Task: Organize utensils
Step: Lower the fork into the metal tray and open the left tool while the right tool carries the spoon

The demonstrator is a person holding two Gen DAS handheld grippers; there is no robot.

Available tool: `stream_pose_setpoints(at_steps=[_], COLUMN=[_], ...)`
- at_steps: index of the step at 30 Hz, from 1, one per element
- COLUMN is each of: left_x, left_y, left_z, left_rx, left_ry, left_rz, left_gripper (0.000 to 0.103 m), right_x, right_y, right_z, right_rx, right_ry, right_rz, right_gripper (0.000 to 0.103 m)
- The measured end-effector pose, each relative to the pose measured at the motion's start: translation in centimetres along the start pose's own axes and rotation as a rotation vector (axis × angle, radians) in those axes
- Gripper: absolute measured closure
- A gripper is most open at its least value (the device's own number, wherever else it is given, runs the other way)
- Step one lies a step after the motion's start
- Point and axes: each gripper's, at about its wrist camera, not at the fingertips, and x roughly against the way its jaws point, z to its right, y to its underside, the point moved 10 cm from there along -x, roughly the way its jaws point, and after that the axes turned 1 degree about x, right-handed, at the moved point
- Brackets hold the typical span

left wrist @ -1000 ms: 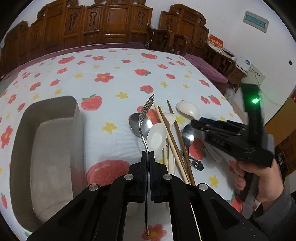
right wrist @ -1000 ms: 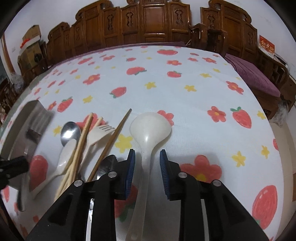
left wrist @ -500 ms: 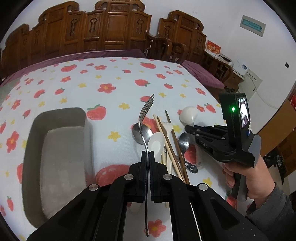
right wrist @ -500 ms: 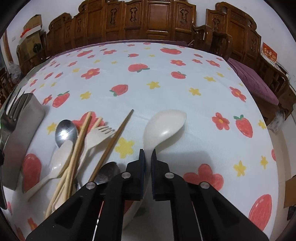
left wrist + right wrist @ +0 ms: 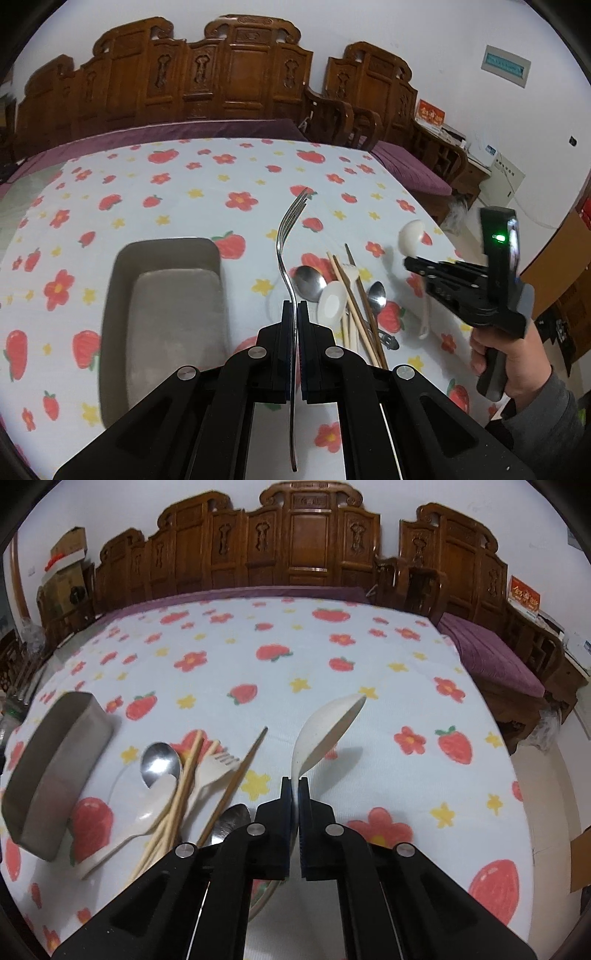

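Your left gripper [image 5: 294, 314] is clamping the fork [image 5: 288, 236] beside the tray [image 5: 110, 295]; your right gripper [image 5: 294, 790] is pinching the ladle [image 5: 325, 731] over open cloth [image 5: 388, 672].

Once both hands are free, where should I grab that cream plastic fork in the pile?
Take the cream fork at its neck just below the tines, coming from above. That part lies bare between the pale chopsticks and the dark chopstick; its handle end seems buried under the pile. Set the jaws across the neck.
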Motion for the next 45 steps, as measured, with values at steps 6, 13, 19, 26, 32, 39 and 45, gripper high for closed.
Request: stream_pose_setpoints(at_steps=[6,13,19,26,32,39,45], left_x=[1.0,0.9,-0.5,-2.7,-4.1,-4.5,-3.6], left_y=[-0.4,-0.4,0.5,2.7,4.1,4.4,3.9], left_z=[-2.4,-6.1,-9.1,-11.9,-12.7,-12.9,-12.9], left_rx=[0.023,0.044,0.049,0.044,0.032,0.050,0.040], left_ry=[-0.020,-0.061,-0.104,-0.164,-0.189,-0.178,-0.179], left_rz=[0.012,0.008,-0.023,-0.093,-0.148,-0.168,-0.142], left_gripper=[0.101,0.101,0.101,0.101,0.101,0.101,0.101], right_x=[3.4,5.3,5.6,5.3,5.1,5.1,5.5], right_y=[-1.0,-1.7,-1.9,-1.6,-1.2,-0.6,-0.5], right_z=[-1.3,-4.9,-7.6,-10.3,-12.7,-14.7,-15.9], right_rx=[0.008,0.066,0.114,0.162,0.200,0.232,0.237], right_ry=[-0.046,-0.094,-0.118,-0.137,-0.157,-0.172,-0.188], right_rz=[0.077,0.116,0.124,0.116,0.107,0.098,0.101], right_gripper=[0.099,0.099,0.099,0.099,0.099,0.099,0.099])
